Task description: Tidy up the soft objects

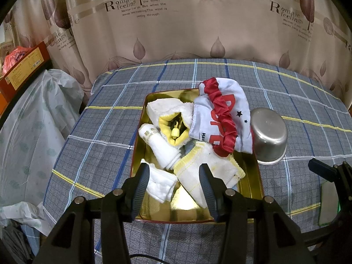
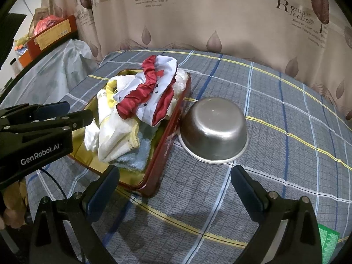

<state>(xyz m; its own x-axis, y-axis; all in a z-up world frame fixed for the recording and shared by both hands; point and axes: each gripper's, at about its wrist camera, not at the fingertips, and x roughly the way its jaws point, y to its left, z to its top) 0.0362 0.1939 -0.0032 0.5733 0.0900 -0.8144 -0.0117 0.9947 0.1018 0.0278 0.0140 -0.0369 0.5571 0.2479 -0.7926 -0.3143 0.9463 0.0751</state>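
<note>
Behind my plaid-covered table (image 1: 123,136) hung a beige leaf-printed curtain (image 1: 187,28); left of the table stood plastic-draped furniture (image 1: 37,118) bearing an orange box (image 1: 24,70).

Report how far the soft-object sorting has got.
Done: the towels, the white-and-red cloth and the red scrunchie are piled in the gold tray. In hand: nothing; the left gripper hangs open over the tray's near end, and the right gripper is open over bare bedcover. Left: no soft item lies loose on the bed; only the upturned steel bowl sits beside the tray.
</note>
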